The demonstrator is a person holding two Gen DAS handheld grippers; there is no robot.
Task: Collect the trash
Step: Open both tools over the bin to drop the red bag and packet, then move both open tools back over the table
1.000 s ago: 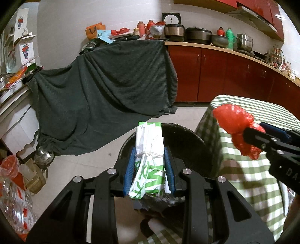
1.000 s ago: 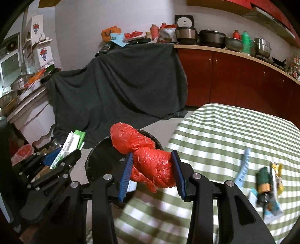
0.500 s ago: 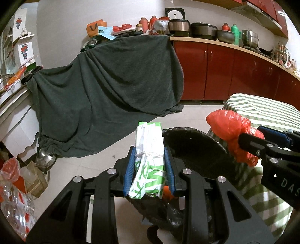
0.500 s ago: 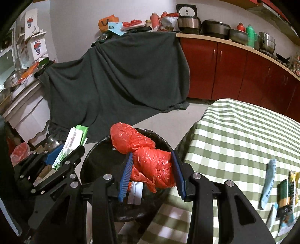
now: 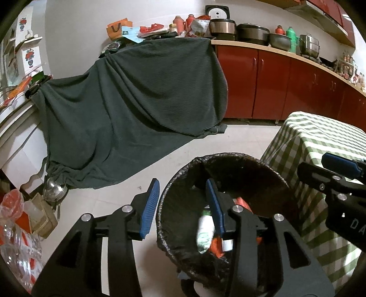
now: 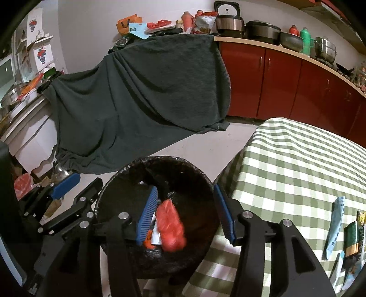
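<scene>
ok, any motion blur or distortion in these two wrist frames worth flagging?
Right wrist: the red bag dropping into the bin is smeared; the right claw, opening, stays sharp. Left wrist: the green-white packet in the bin is soft too; the left claw, opening, holds nothing. Both views: fisheye bends the counter and darkens the corners.

A home kitchen: red cabinets (image 6: pixel 281 84) under a counter of pots (image 6: pixel 263 28) (rice cooker (image 6: pixel 228 21) too).
</scene>
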